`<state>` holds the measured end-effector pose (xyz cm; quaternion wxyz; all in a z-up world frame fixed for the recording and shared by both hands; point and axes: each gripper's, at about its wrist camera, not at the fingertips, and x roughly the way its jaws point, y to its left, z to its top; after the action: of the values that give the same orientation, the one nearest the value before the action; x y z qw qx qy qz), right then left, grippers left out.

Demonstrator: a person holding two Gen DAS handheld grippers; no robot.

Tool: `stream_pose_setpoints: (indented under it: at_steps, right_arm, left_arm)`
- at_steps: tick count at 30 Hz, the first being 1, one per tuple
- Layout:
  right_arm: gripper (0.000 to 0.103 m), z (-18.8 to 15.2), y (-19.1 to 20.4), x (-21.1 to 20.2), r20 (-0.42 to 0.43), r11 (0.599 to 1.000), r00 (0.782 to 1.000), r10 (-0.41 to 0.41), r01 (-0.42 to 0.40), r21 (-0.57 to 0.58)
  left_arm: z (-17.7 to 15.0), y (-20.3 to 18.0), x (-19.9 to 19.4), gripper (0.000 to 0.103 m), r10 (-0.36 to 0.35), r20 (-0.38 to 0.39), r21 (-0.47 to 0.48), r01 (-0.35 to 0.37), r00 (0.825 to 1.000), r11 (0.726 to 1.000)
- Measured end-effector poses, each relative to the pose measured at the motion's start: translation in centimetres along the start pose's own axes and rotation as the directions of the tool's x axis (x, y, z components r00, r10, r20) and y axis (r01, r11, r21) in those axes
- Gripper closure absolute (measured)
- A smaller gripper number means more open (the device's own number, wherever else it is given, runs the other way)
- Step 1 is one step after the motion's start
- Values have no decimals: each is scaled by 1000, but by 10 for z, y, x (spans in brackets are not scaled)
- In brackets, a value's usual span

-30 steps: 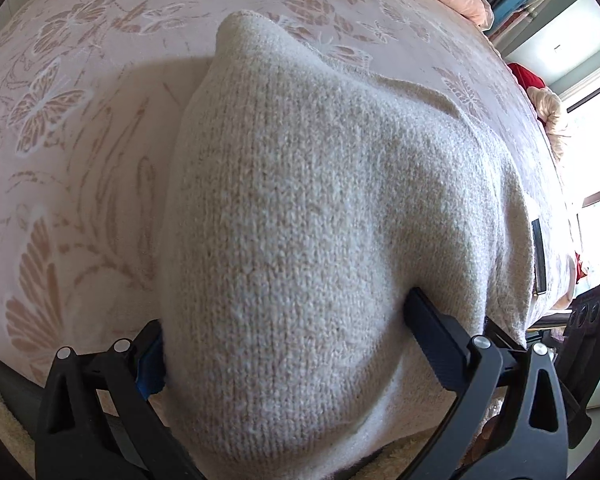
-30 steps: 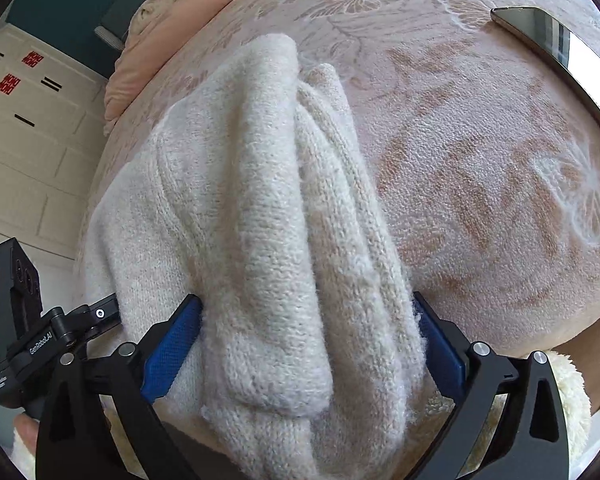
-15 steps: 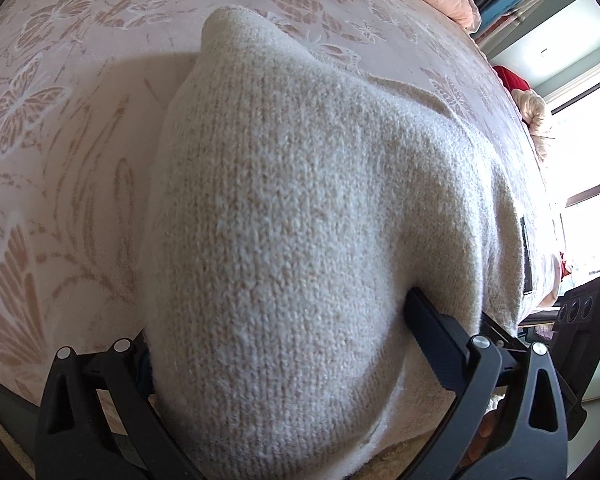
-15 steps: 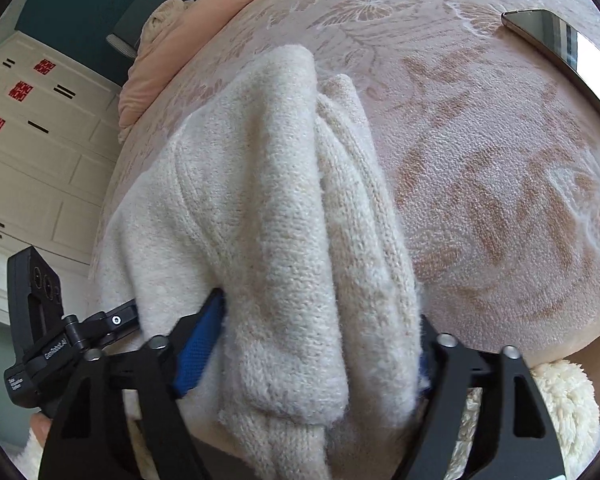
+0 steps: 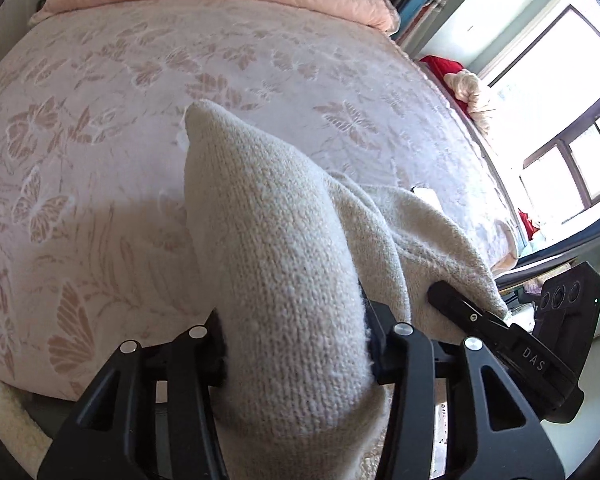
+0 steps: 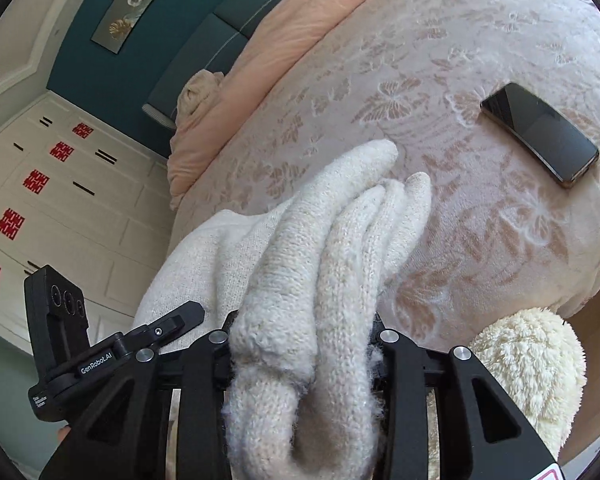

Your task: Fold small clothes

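Left wrist view: one cream knitted woollen garment (image 5: 284,264) is bunched between the closing jaws of the black left gripper (image 5: 296,340), its pads pressing the knit on both sides. The bunch's long axis runs away from the camera to a blunt tip over the pink butterfly-patterned bedspread (image 5: 100,140), above which the garment is held. In the right wrist view, the black right gripper (image 6: 304,356), jaws closing too, clamps several thick, fuzzy rolled folds of the same garment (image 6: 340,248), pointing away toward the bed. One black smartphone (image 6: 540,132) lies well apart, flat on the bedspread. One folded peach quilt (image 6: 268,60) lies at the far end.
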<state>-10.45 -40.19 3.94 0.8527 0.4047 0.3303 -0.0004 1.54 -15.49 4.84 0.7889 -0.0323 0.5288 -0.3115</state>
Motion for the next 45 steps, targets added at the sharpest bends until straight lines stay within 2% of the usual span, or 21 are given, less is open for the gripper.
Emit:
stream_pose_setpoints:
  at_steps: [3, 5, 7, 9, 13, 18, 20, 22, 24, 26, 28, 31, 33, 34, 35, 37, 38, 39, 41, 43, 45]
  right_arm:
    - [69, 20, 30, -38, 117, 997, 992, 44, -37, -62]
    - [69, 31, 54, -65, 198, 992, 977, 79, -58, -110]
    - [69, 41, 79, -91, 273, 983, 954, 120, -75, -169]
    - [69, 53, 108, -116, 343, 968, 924, 168, -88, -235]
    - [69, 65, 168, -165, 439, 919, 854, 280, -107, -378]
    - [68, 72, 240, -191, 464, 843, 783, 414, -138, -520]
    - [68, 72, 264, -189, 451, 818, 771, 450, -154, -554]
    - [68, 70, 284, -180, 428, 797, 768, 476, -172, -578]
    - [68, 68, 300, -163, 397, 785, 776, 489, -193, -589]
    - [68, 64, 311, -141, 363, 780, 795, 485, -206, -591]
    - [67, 59, 313, -109, 322, 788, 827, 461, -214, -578]
    - [63, 46, 291, -42, 240, 827, 894, 379, -210, -522]
    - [57, 28, 256, 18, 173, 873, 949, 265, -160, -460]
    - [54, 15, 231, 50, 131, 897, 974, 183, -110, -429]
    - [53, -1, 205, 80, 78, 918, 992, 97, -59, -393]
    - [51, -36, 148, 122, 4, 934, 996, -93, 89, -345]
    - [51, -53, 123, 132, -29, 936, 987, -156, 139, -325]
    - [51, -66, 106, 136, -60, 937, 980, -190, 163, -308]
    - [51, -80, 82, 137, -103, 949, 973, -208, 175, -262]
    - [42, -82, 72, 140, -123, 959, 972, -198, 167, -228]
    - [34, -76, 70, 148, -131, 967, 975, -182, 152, -206]
  left_arm:
    - [15, -25, -38, 57, -32, 85, 74, 25, 996, 997]
    - [31, -45, -64, 57, -56, 156, 127, 36, 986, 991]
    - [45, -64, -96, 57, -85, 227, 185, 43, 970, 982]
    - [56, -82, -133, 57, -122, 305, 242, 47, 944, 969]
    - [70, -108, -206, 57, -201, 454, 347, 36, 868, 937]
    - [77, -109, -292, 55, -286, 606, 415, 12, 742, 910]
    - [79, -99, -318, 54, -299, 654, 427, -13, 695, 904]
    - [80, -85, -338, 54, -303, 687, 426, -28, 660, 904]
    - [82, -67, -352, 53, -298, 707, 412, -31, 641, 911]
    - [84, -45, -358, 52, -288, 717, 392, -26, 635, 919]
    - [84, -18, -355, 51, -280, 717, 368, -6, 639, 930]
    - [87, 36, -324, 50, -255, 687, 296, 59, 680, 953]
    - [85, 78, -286, 47, -215, 648, 222, 89, 731, 971]
    - [81, 101, -262, 44, -186, 622, 172, 99, 761, 980]
    - [74, 123, -234, 40, -144, 582, 112, 97, 800, 989]
    - [50, 172, -169, 35, -56, 460, -39, 84, 886, 996]
    - [32, 194, -139, 36, 9, 389, -115, 39, 921, 993]
    - [11, 214, -113, 36, 75, 322, -177, -18, 944, 984]
    - [-30, 243, -85, 36, 142, 242, -240, -82, 960, 967]
    - [-59, 259, -74, 35, 133, 208, -285, -70, 969, 956]
    - [-70, 267, -69, 32, 107, 198, -334, -35, 974, 942]
